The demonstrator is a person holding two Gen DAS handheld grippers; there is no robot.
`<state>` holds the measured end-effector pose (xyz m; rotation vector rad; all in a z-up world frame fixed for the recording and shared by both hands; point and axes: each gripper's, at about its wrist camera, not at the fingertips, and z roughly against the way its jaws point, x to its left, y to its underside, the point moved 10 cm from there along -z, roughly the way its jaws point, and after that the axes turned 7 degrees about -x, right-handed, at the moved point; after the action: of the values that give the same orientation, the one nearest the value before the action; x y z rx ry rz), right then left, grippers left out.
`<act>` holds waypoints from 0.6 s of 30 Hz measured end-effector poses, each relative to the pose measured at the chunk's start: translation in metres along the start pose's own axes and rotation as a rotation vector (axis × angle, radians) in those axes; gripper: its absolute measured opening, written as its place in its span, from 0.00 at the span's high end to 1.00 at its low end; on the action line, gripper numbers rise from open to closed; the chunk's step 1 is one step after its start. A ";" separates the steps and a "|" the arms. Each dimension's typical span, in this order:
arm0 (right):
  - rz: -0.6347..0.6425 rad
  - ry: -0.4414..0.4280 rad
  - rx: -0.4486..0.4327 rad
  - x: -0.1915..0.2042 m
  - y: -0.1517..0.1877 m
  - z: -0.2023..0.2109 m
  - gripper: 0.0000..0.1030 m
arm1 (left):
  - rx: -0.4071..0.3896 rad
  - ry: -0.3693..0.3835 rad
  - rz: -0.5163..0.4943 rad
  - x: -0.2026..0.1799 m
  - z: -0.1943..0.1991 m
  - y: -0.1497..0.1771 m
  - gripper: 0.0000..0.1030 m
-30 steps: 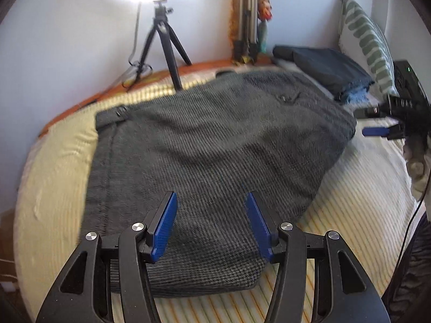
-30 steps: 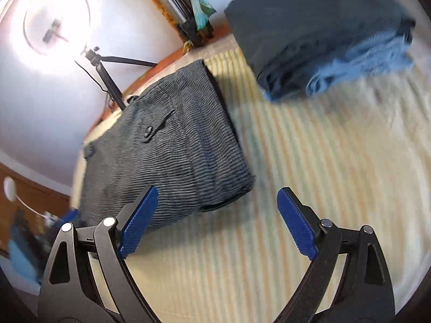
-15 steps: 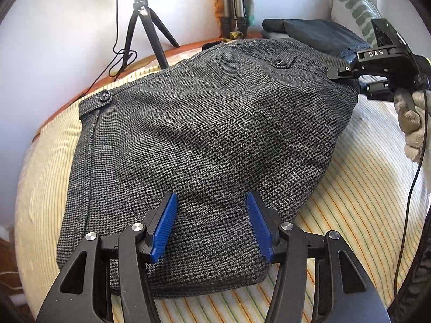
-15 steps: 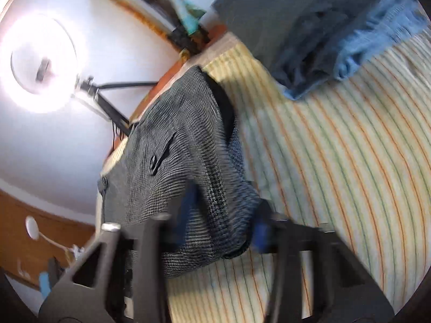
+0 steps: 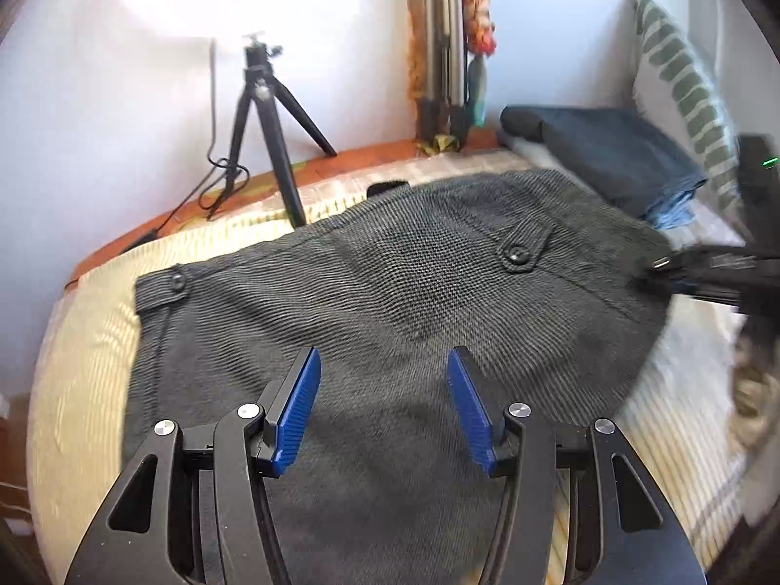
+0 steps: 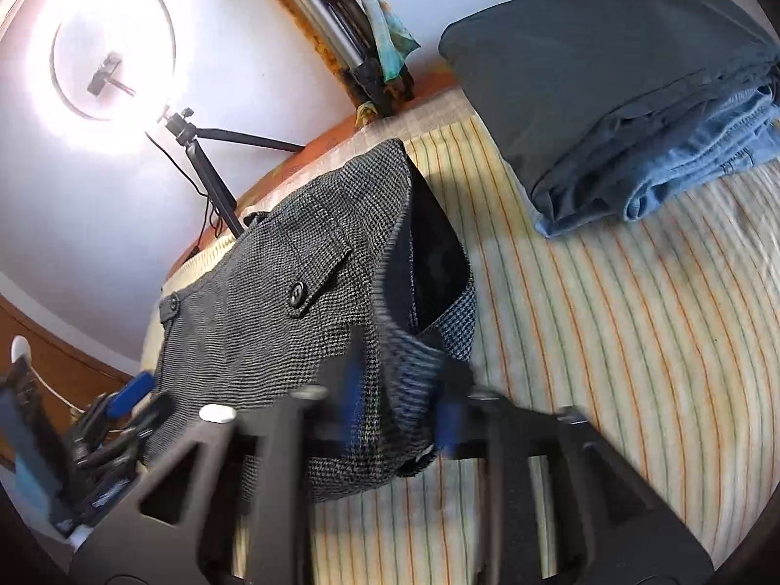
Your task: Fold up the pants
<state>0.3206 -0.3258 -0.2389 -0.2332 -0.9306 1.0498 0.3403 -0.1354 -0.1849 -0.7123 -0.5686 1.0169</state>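
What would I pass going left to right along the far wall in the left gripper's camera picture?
Black tripod → bundle of folded stands → stack of folded clothes → striped pillow.

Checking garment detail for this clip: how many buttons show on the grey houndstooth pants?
2. One button sits on the pocket flap of the grey pants, toward the right gripper; the other button is on the tab at the far left corner. More may be hidden underneath.
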 end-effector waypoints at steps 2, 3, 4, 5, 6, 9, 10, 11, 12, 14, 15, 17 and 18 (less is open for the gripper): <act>-0.053 -0.013 -0.025 -0.007 -0.001 0.009 0.25 | 0.027 -0.019 -0.016 -0.007 -0.018 0.007 0.48; -0.082 -0.023 -0.018 -0.010 0.002 0.009 0.25 | 0.044 -0.028 -0.024 -0.008 -0.025 0.012 0.48; -0.112 -0.038 -0.007 -0.012 0.004 0.009 0.25 | 0.053 -0.030 -0.026 -0.009 -0.030 0.015 0.48; -0.151 -0.059 0.008 -0.015 0.007 0.008 0.25 | 0.071 -0.035 -0.029 -0.009 -0.036 0.022 0.48; -0.184 -0.085 0.027 -0.017 0.011 0.005 0.25 | 0.074 -0.042 -0.031 -0.009 -0.039 0.026 0.47; -0.220 -0.106 0.047 -0.019 0.018 -0.006 0.25 | 0.059 -0.049 -0.041 -0.010 -0.039 0.026 0.47; -0.234 -0.116 0.041 -0.018 0.019 -0.010 0.25 | 0.061 -0.048 -0.043 -0.010 -0.039 0.026 0.47; -0.237 -0.124 0.024 -0.016 0.018 -0.010 0.24 | 0.064 -0.043 -0.039 -0.010 -0.038 0.026 0.47; -0.232 -0.135 0.014 -0.012 0.017 -0.013 0.24 | 0.064 -0.038 -0.029 -0.009 -0.037 0.026 0.47; -0.206 -0.130 0.005 -0.004 0.016 -0.019 0.26 | 0.064 -0.036 -0.008 -0.009 -0.035 0.025 0.47; -0.189 -0.117 -0.004 -0.002 0.016 -0.021 0.32 | 0.055 -0.036 0.006 -0.008 -0.029 0.025 0.47; -0.146 -0.085 -0.014 -0.001 0.014 -0.024 0.48 | 0.037 -0.037 0.014 -0.011 -0.018 0.027 0.47; -0.139 -0.072 -0.018 -0.002 0.013 -0.024 0.60 | 0.034 -0.035 0.013 -0.011 -0.015 0.029 0.47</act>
<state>0.3303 -0.3146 -0.2618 -0.1440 -1.0072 0.9264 0.3303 -0.1392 -0.2172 -0.6699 -0.5767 1.0509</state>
